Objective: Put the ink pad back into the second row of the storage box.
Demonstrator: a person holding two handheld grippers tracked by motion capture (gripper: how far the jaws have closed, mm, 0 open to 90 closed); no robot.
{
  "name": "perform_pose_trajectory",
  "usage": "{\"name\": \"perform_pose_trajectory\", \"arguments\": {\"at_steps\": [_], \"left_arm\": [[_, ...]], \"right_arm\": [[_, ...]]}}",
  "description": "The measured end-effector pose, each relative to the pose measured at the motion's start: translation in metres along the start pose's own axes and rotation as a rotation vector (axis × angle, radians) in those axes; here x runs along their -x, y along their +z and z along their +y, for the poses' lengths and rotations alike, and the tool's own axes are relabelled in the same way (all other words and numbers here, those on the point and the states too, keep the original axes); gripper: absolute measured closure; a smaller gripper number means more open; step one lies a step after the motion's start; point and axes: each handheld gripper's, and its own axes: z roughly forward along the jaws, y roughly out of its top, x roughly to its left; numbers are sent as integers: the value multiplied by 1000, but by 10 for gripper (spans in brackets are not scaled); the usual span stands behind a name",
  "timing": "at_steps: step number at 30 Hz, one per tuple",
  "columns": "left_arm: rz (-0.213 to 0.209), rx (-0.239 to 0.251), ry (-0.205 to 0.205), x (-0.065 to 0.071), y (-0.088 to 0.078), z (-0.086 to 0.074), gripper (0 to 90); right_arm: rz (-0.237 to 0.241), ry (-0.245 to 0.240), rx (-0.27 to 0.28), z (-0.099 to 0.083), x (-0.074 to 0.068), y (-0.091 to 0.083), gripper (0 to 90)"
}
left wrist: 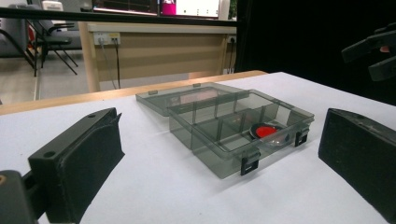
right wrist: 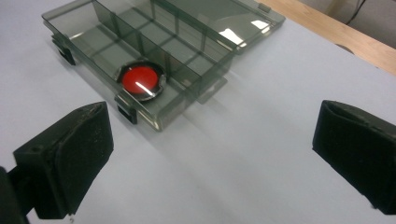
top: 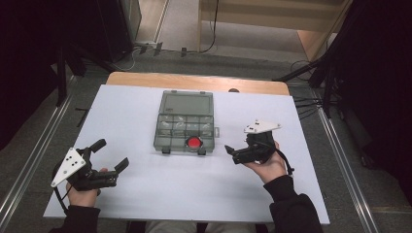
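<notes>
Box [top: 186,122], lid flat open, latches toward me; I saw its red disc [right wrist: 140,80] glinting in the right gripper view. Left gripper [top: 111,155], right gripper [top: 229,153]: jaws apart, empty.

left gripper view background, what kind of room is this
Probably a lab or office workroom set up for recording: a wooden desk with wall sockets, chairs and lit screens behind the table, and black curtains around it.
</notes>
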Motion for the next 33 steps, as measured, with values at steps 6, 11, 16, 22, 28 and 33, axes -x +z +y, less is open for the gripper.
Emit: {"name": "perform_pose_trajectory", "arguments": {"at_steps": [6,11,16,22,28,33], "left_arm": [[-1,1,0,1,-1,0,0],[1,2,-3,1,-1,-1,0],[-1,-1,-1,2,-2,-1,0],[1,0,-2,1,-3,-1,0],[-7,1,-3,1,-2,0,0],[-13,-2,3,2,-2,0,0]], "right_arm": [[6,34,89,-18,5,-17,0],[-6,73,180,-35,12,-31,0],[-20,112,281,-54,18,-42,0],[-73,136,312,-83,17,-40,0],[-123,191,307,-113,19,-39,0],[-132,209,343,-114,20,-42,0]]}}
